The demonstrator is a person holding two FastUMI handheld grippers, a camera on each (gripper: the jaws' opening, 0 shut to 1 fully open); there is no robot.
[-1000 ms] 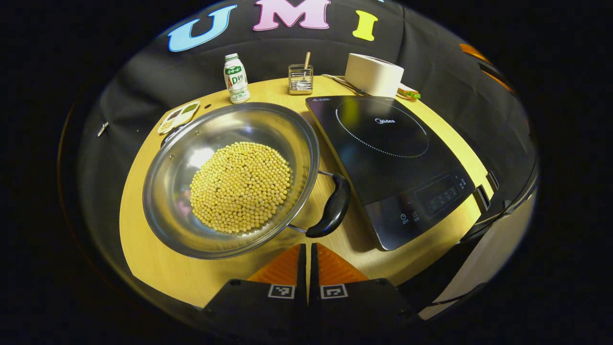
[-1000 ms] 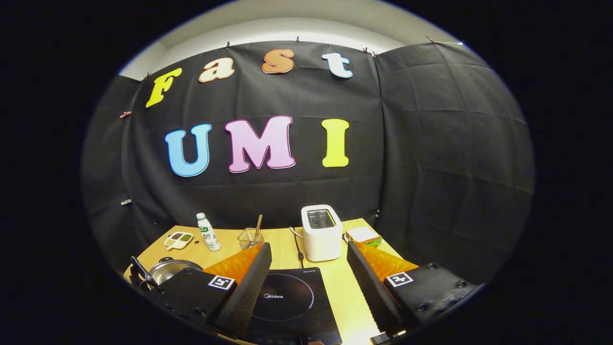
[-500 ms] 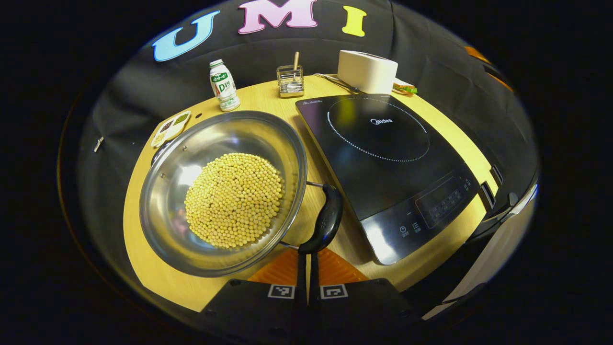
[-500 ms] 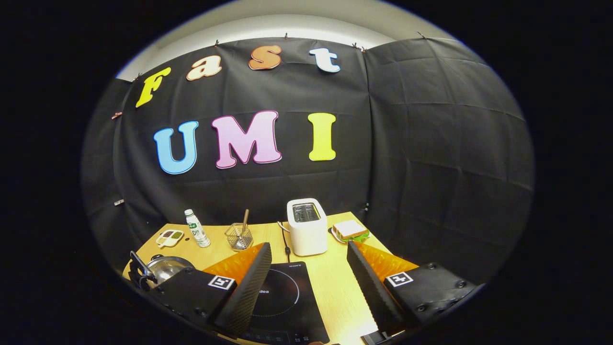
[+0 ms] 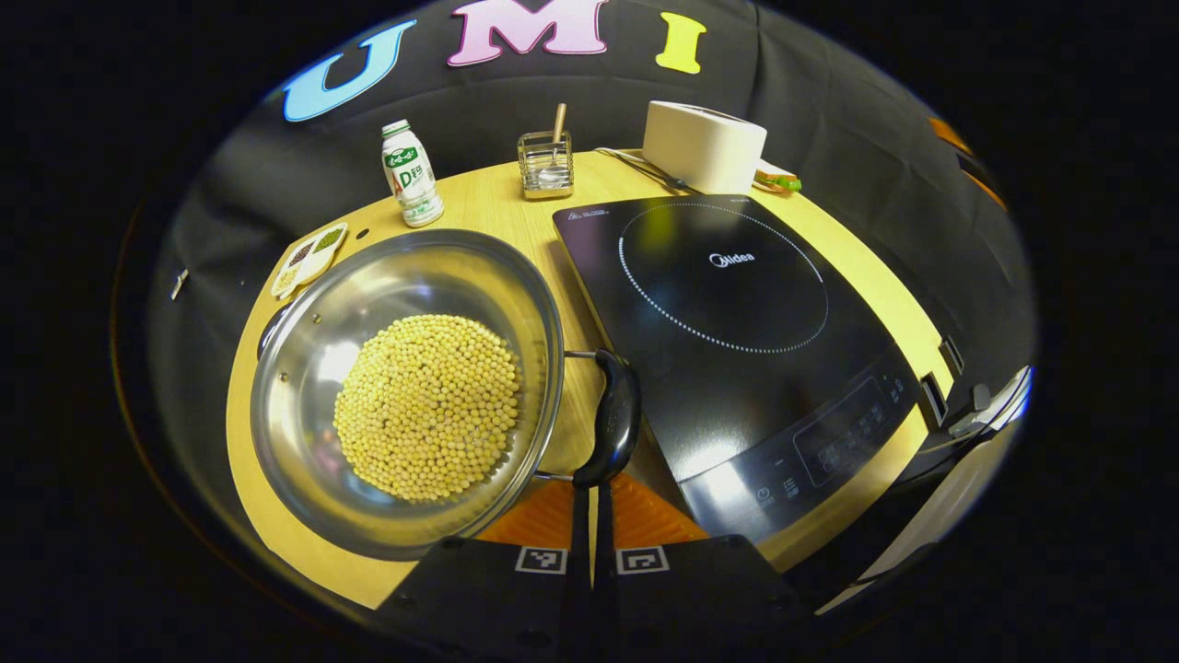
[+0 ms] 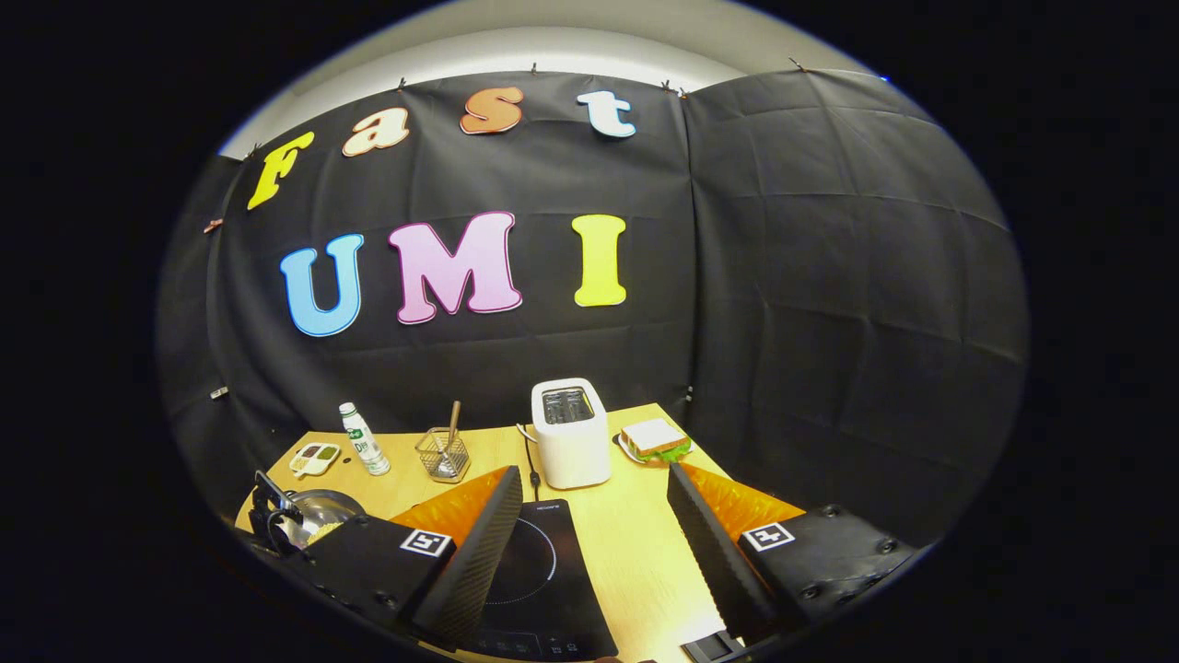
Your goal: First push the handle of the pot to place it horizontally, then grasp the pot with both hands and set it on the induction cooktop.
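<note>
A pale wooden tabletop (image 5: pixel 497 198) carries a shiny steel pot (image 5: pixel 405 391) heaped with round yellow soybeans (image 5: pixel 424 405), just beside the glossy black induction cooktop (image 5: pixel 728 322). The left claw (image 5: pixel 590 502), pinched narrow, touches the near end of the curved black handle (image 5: pixel 615 419). I'd nudge gently sideways, keeping contact low so the beans don't shift. The right claw (image 6: pixel 594 516) hangs wide apart above the cooktop, holding nothing.

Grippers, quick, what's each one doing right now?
Left gripper: shut, holding nothing, tips at the pot handle.
Right gripper: open, empty.
</note>
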